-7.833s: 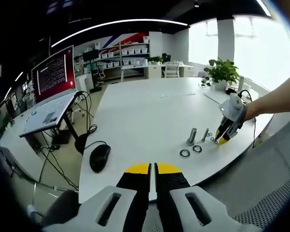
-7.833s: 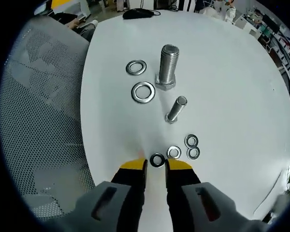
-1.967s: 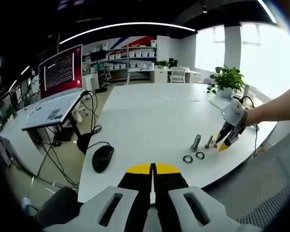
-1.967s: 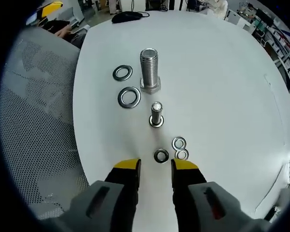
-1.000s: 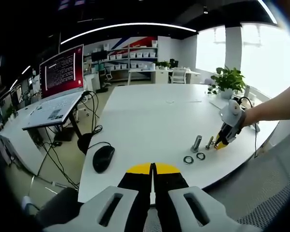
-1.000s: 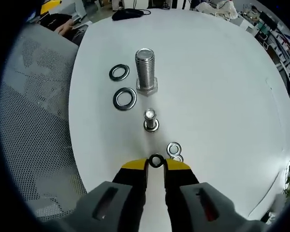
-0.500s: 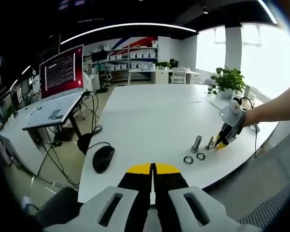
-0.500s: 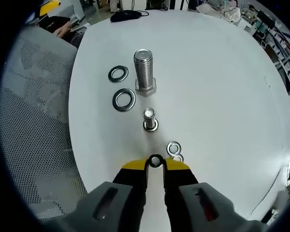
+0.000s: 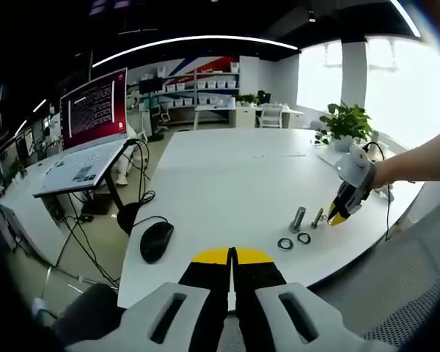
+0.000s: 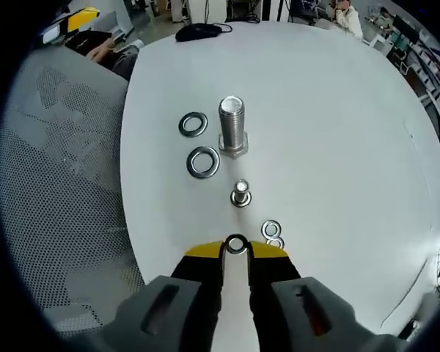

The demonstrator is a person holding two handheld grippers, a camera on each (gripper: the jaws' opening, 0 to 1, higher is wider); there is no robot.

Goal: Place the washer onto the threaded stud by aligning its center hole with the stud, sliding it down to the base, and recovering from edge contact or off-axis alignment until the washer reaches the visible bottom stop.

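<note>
In the right gripper view my right gripper [image 10: 236, 248] is shut on a small steel washer [image 10: 236, 245], held between the yellow tips above the white table [image 10: 337, 117]. Just ahead stands the small threaded stud [image 10: 240, 192], upright. Beyond it is a large bolt [image 10: 232, 125], head down. Two more small washers [image 10: 272, 233] lie to the right of the held one. In the left gripper view my left gripper [image 9: 232, 257] is shut and empty near the table's edge; the right gripper [image 9: 339, 213] hangs over the small stud [image 9: 316, 217] and the large bolt [image 9: 297, 218].
Two large washers [image 10: 203, 162] [image 10: 193, 124] lie left of the large bolt. A black mouse [image 9: 153, 240] sits on the table's left part. A mesh chair [image 10: 59, 169] stands by the near edge. A laptop [image 9: 84, 132] and a potted plant [image 9: 343, 121] are farther off.
The right gripper has lifted with the washer, so the stud and bolt look smaller and farther. One second ago it was closing on the washer on the table. The left gripper is unmoved.
</note>
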